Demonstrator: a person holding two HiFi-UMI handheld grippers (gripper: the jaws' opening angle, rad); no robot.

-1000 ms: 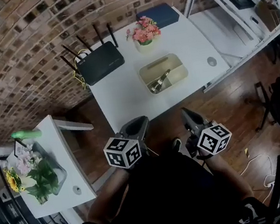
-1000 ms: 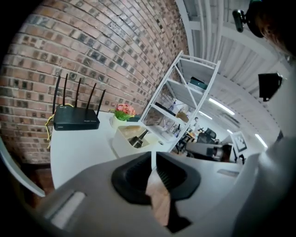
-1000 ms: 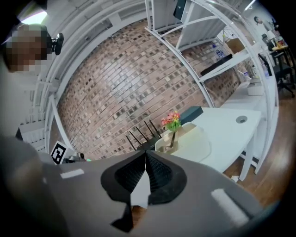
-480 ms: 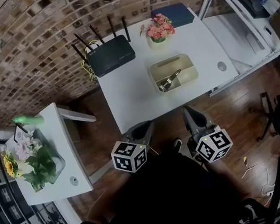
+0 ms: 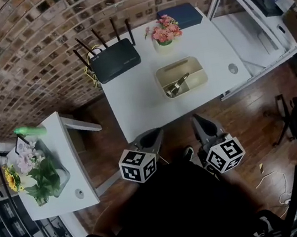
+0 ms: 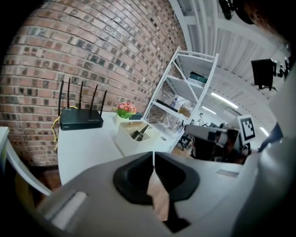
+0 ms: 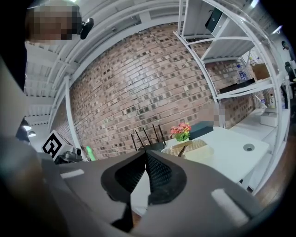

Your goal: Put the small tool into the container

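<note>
Barely anything is shifting since a second ago. The head camera is drifting, so the desk is sitting a touch further toward 3 o'clock in the head view. Both grippers are staying pulled back by the person's body, off the desk's near edge.

Looking at the left gripper, its jaws are pressing together with nothing between them. Over on the right gripper, same story: pads meeting on empty air.

Now the relation that matters. The small tool is lying well apart from both, just short of 12 o'clock from the right jaws and at 1 o'clock from the left jaws. So the right hand is looking like the nearer of the 2. Its long axis is running from 7 o'clock up to 1 o'clock, the far end seeming to tip upward.

And it is already resting inside the container, the only item I am making out in there. I am judging the task as done, with no grasp pending.

Sharing the desk, a router is sitting at 10 o'clock from the container and a flower pot at 12 o'clock.
</note>
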